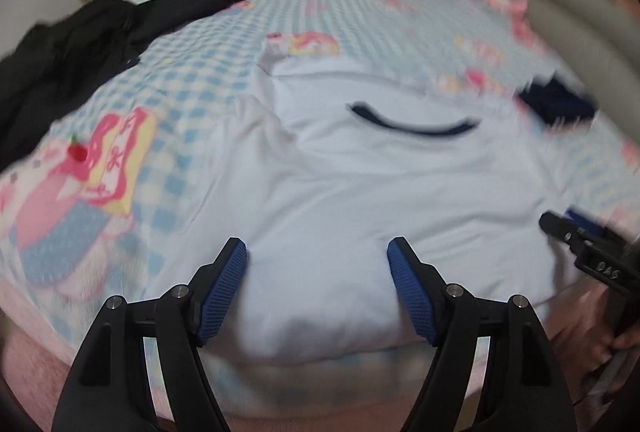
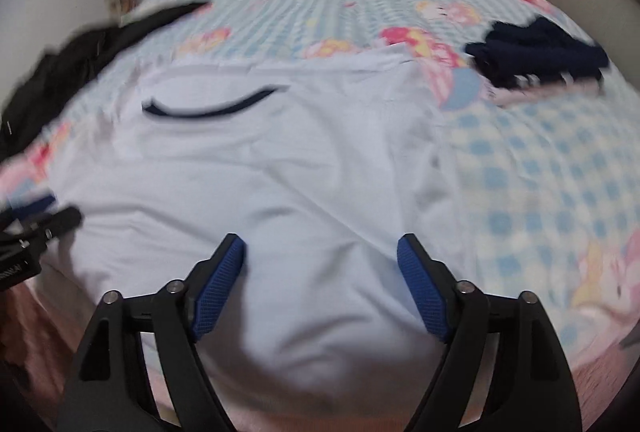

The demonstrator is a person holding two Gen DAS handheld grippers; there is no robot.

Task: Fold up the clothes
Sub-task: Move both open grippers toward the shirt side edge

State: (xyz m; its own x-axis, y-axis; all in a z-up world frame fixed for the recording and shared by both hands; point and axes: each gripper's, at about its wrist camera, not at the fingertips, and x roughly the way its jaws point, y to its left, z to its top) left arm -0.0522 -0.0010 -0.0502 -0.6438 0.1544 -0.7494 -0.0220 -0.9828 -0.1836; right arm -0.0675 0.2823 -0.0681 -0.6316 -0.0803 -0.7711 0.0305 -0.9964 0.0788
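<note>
A white t-shirt with a dark navy collar lies spread on the bed, collar at the far end; it also shows in the right wrist view. My left gripper is open and empty over the shirt's near hem. My right gripper is open and empty over the near hem further right. The right gripper shows at the right edge of the left wrist view. The left gripper shows at the left edge of the right wrist view. Both views are blurred.
The bed has a blue checked sheet with pink cartoon prints. A black garment lies at the far left. A folded navy garment lies at the right. A grey headboard curves along the right side.
</note>
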